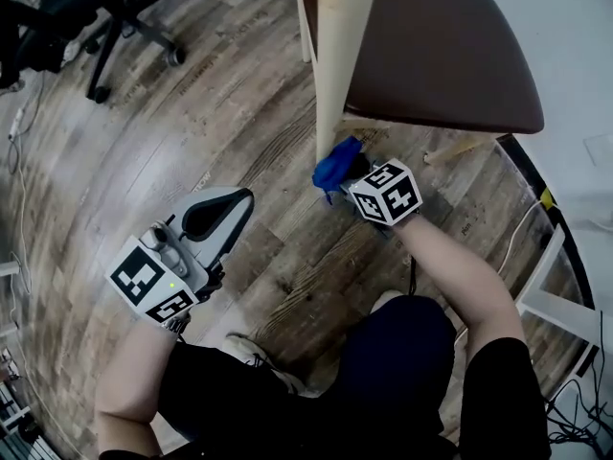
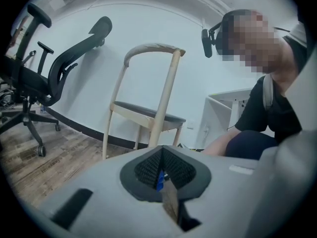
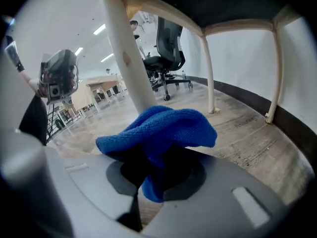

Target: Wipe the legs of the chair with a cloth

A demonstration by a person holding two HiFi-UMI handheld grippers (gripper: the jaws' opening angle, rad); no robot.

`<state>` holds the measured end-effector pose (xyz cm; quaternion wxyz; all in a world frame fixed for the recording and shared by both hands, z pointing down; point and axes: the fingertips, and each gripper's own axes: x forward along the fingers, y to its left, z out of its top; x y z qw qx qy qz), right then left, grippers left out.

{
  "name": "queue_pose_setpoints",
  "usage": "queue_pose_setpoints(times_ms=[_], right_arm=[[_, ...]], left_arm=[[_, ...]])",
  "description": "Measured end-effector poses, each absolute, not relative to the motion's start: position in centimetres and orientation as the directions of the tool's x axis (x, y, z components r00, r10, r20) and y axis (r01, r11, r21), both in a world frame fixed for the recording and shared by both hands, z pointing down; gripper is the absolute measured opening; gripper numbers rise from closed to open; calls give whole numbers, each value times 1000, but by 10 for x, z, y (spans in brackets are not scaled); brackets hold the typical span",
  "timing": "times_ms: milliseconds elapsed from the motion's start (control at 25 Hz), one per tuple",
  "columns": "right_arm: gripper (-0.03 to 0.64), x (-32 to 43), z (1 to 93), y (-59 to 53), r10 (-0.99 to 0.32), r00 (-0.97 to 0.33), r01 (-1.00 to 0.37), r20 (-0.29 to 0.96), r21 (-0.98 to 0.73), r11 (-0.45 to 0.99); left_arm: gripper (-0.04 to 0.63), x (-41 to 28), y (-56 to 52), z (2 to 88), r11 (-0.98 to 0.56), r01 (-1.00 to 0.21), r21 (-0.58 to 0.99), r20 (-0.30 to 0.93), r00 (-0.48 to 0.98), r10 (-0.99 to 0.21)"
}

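Observation:
A wooden chair with a dark brown seat (image 1: 441, 46) stands on the plank floor, and its pale front leg (image 1: 340, 56) comes down at the centre. My right gripper (image 1: 350, 175) is shut on a blue cloth (image 1: 337, 166), which is pressed against the bottom of that leg. In the right gripper view the cloth (image 3: 158, 130) bunches out of the jaws right in front of the leg (image 3: 126, 58). My left gripper (image 1: 230, 211) hangs low to the left, away from the chair, jaws together and holding nothing. The left gripper view shows the whole chair (image 2: 148, 115) from a distance.
A black office chair (image 1: 115, 8) on castors stands at the far left. White furniture (image 1: 556, 286) and cables (image 1: 575, 410) sit by the wall on the right. The person's knees are just behind both grippers. Two rear chair legs (image 3: 210, 73) stand near the dark skirting.

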<state>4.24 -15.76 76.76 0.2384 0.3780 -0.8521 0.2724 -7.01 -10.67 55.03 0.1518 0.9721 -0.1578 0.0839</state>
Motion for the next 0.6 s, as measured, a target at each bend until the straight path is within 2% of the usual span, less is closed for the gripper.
queue_pose_setpoints(times_ms=[320, 600], right_arm=[[66, 41, 661, -157, -640, -640, -766, 425, -284, 577], [66, 43, 559, -135, -689, -692, -708, 214, -387, 590]], left_arm=[[-2, -70, -109, 540, -912, -309, 269, 170, 947, -271], [-3, -59, -107, 534, -920, -283, 272, 144, 957, -252]])
